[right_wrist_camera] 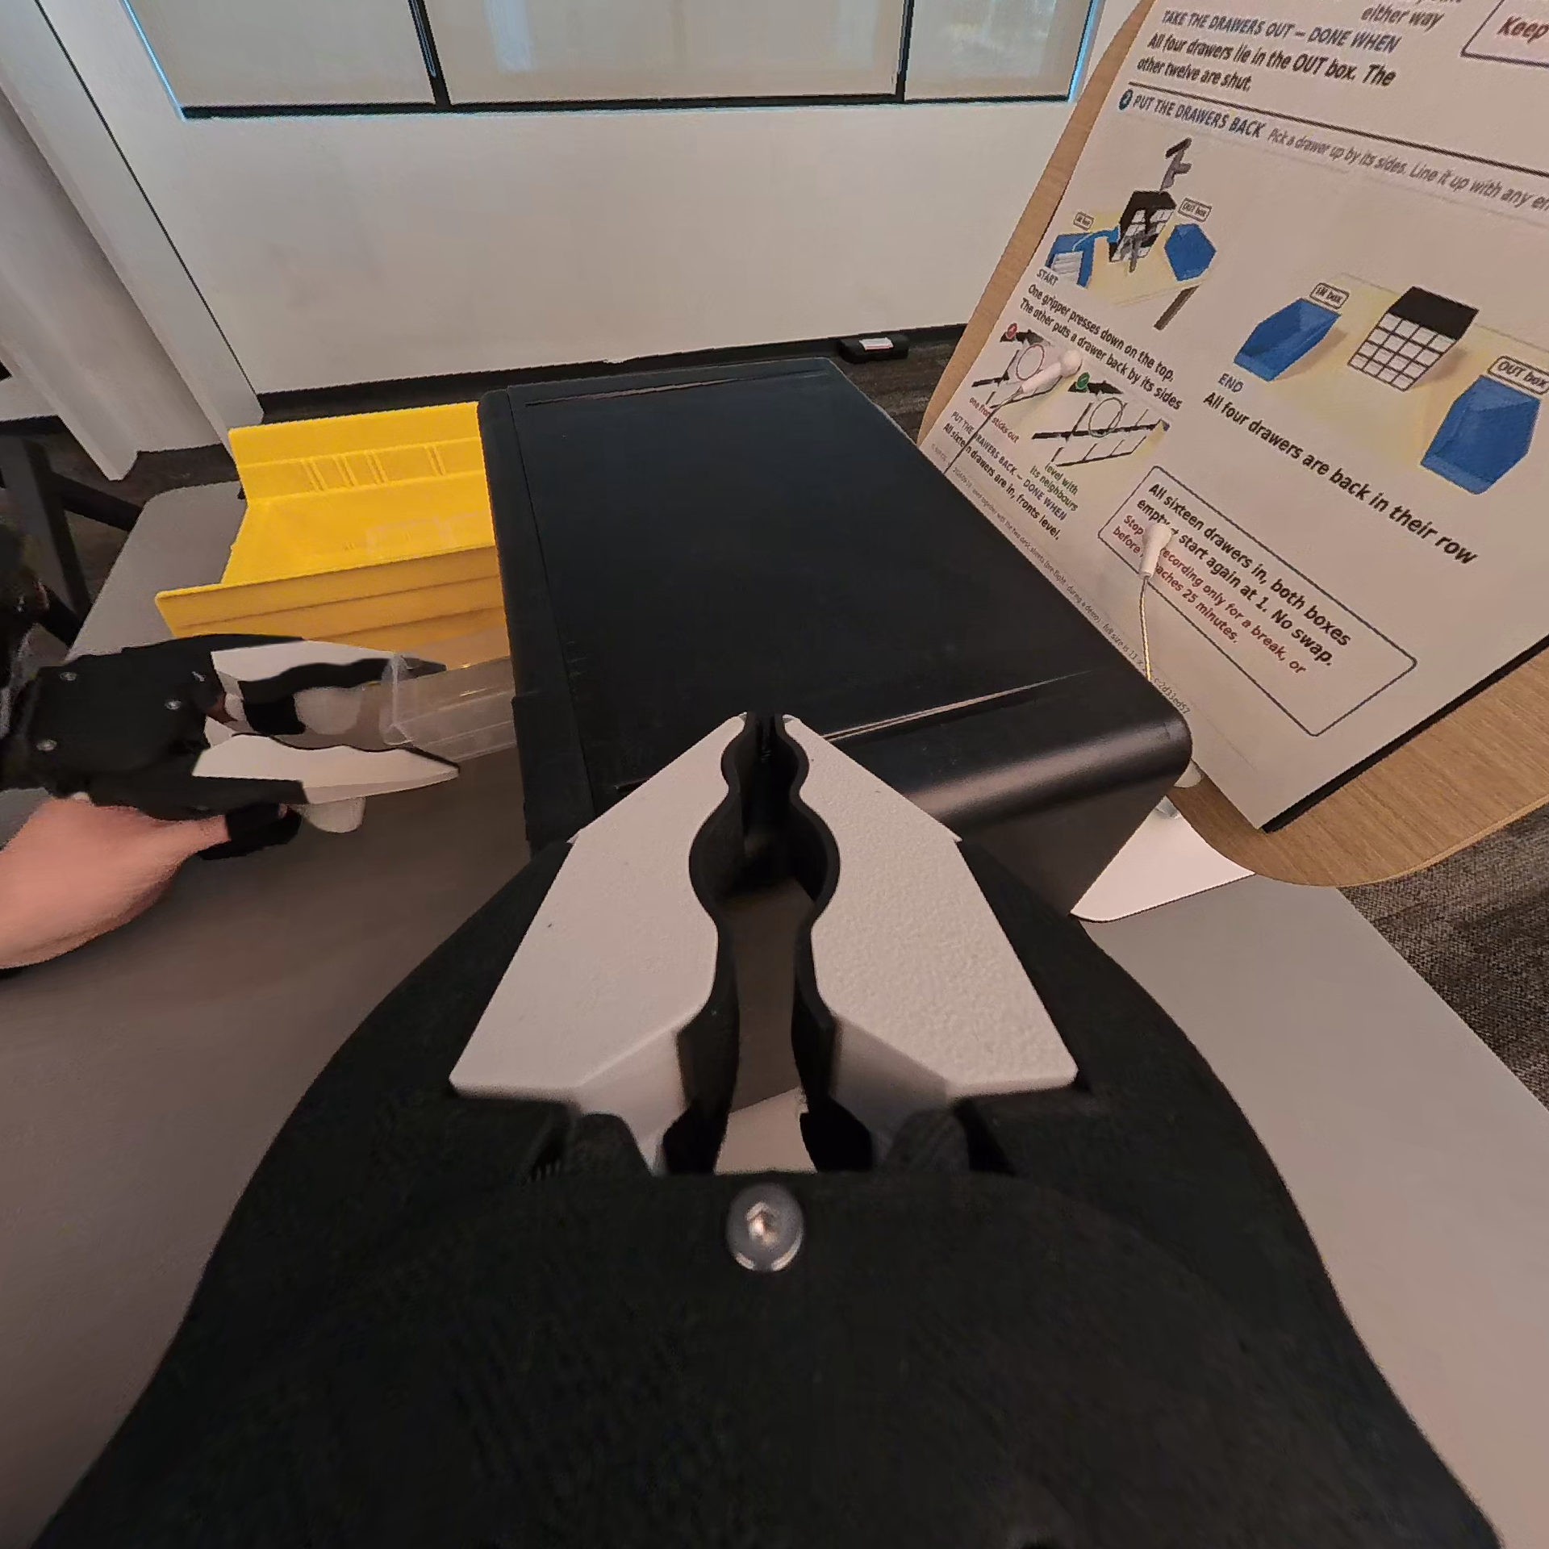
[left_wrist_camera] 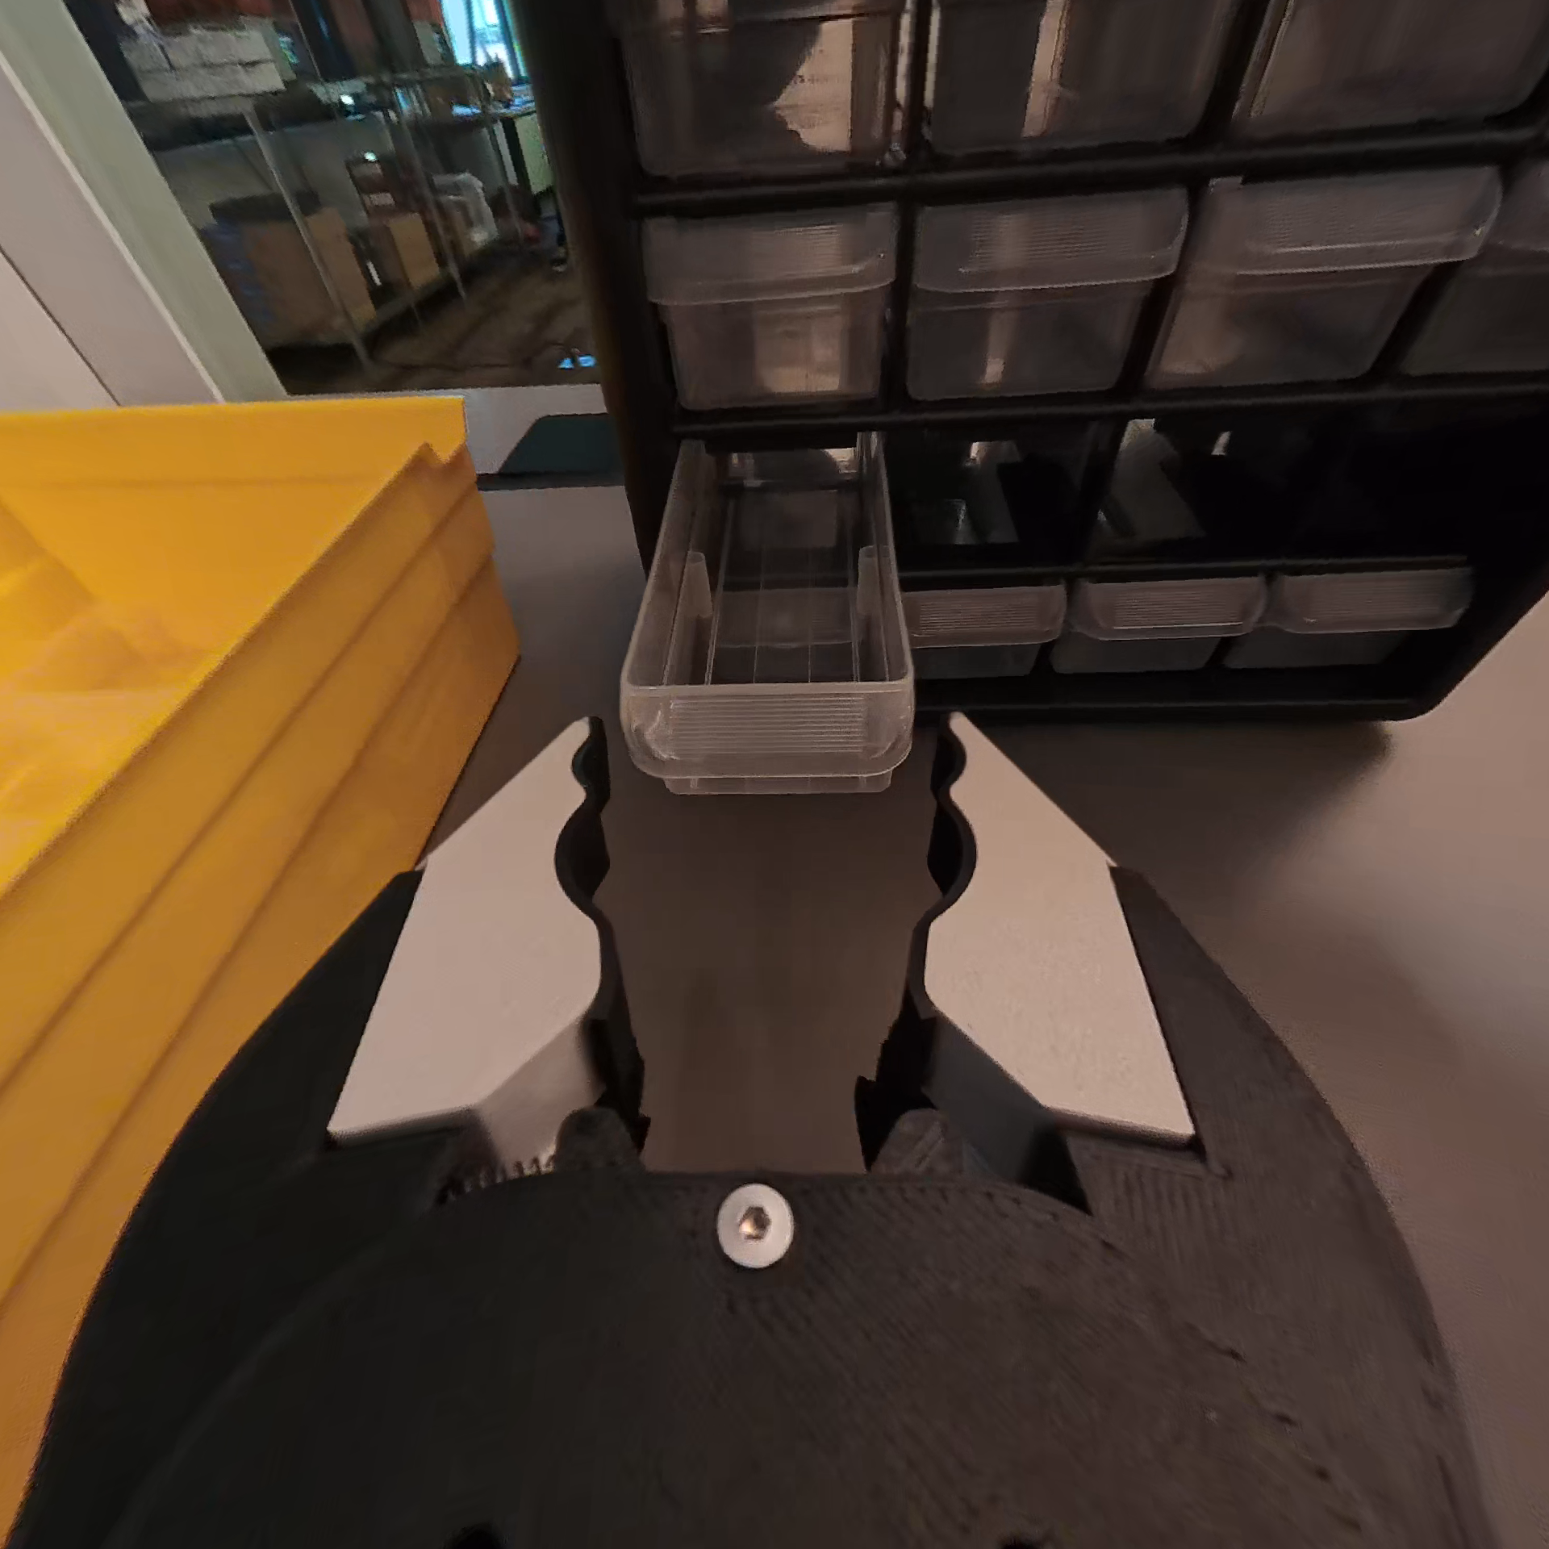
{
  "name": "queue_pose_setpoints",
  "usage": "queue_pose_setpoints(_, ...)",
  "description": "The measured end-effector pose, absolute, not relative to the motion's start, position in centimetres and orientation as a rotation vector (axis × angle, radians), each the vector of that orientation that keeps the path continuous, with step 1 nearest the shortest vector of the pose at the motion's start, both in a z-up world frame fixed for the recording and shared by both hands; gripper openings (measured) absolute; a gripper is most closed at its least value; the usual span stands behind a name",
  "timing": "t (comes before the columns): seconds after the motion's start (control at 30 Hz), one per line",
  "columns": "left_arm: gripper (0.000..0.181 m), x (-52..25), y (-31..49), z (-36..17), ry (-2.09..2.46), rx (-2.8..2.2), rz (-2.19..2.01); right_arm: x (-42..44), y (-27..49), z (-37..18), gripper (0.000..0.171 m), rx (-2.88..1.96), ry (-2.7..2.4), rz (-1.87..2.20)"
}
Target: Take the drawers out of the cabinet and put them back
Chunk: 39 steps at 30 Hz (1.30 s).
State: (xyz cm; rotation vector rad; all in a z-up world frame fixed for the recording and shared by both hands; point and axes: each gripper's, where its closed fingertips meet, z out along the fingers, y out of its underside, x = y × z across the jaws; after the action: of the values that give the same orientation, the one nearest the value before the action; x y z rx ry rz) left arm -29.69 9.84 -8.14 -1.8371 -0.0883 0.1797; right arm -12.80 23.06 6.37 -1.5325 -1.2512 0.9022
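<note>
I have my left tool (left_wrist_camera: 767,738) spread wide, one finger on each side of the clear drawer (left_wrist_camera: 767,662) that sticks well out of the black cabinet (left_wrist_camera: 1090,419), at the left end of the third row. The fingers flank the drawer's front end without pinching it; I see a gap on both sides in the left wrist view, so I judge it is lined up either to take the drawer by its sides or has just let go. From here I cannot say whether this drawer is going out or coming back in. Three slots to its right in the same row look dark and empty, while the drawers above and below sit shut, so this row is the one being worked. My right tool (right_wrist_camera: 763,722) is pressed together, nothing between its fingers, and sits at the front edge of the cabinet's top (right_wrist_camera: 754,536), I judge to press down and keep the light cabinet from sliding or tipping while the drawer runs in its slot. In that view the left tool (right_wrist_camera: 419,729) shows low at the left with a hand (right_wrist_camera: 84,872) behind it. A yellow bin (left_wrist_camera: 209,670) waits just left of the cabinet on the grey desk (left_wrist_camera: 1257,838), close enough to receive drawers. A printed instruction board (right_wrist_camera: 1257,377) stands to the right.
</note>
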Motion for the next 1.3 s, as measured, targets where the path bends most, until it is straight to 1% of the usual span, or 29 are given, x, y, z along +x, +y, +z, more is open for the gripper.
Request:
queue_pose_setpoints(0.1, 0.066, -29.8, 10.0, -8.5, -0.101, -1.844, 0.184, -12.8, 23.1, 6.4, 0.001, -1.532, -1.252, 0.899)
queue_pose_setpoints(0.13, 0.065, -29.8, 10.1, -8.5, -0.108, -1.839, 0.175, -12.8, 23.1, 6.4, 0.001, -1.533, -1.252, 0.899)
queue_pose_setpoints(0.37, 0.064, -30.2, 11.3, -7.4, -0.090, -1.819, 0.177, -12.8, 23.1, 6.4, 0.001, -1.533, -1.252, 0.902)
queue_pose_setpoints(0.73, 0.064, -30.5, 15.5, -7.7, -0.107, -1.816, 0.132, -12.9, 23.1, 6.4, 0.001, -1.536, -1.250, 0.904)
queue_pose_setpoints(0.83, 0.061, -30.2, 14.8, -7.9, -0.121, -1.808, 0.105, -13.0, 23.1, 6.4, 0.001, -1.537, -1.252, 0.897)
queue_pose_setpoints(1.07, 0.060, -30.1, 13.2, -7.9, -0.113, -1.808, 0.107, -13.2, 23.0, 6.3, 0.002, -1.538, -1.258, 0.886)
queue_pose_setpoints(1.3, 0.060, -30.2, 14.3, -8.3, -0.127, -1.829, 0.059, -13.2, 23.0, 6.3, 0.003, -1.539, -1.260, 0.881)
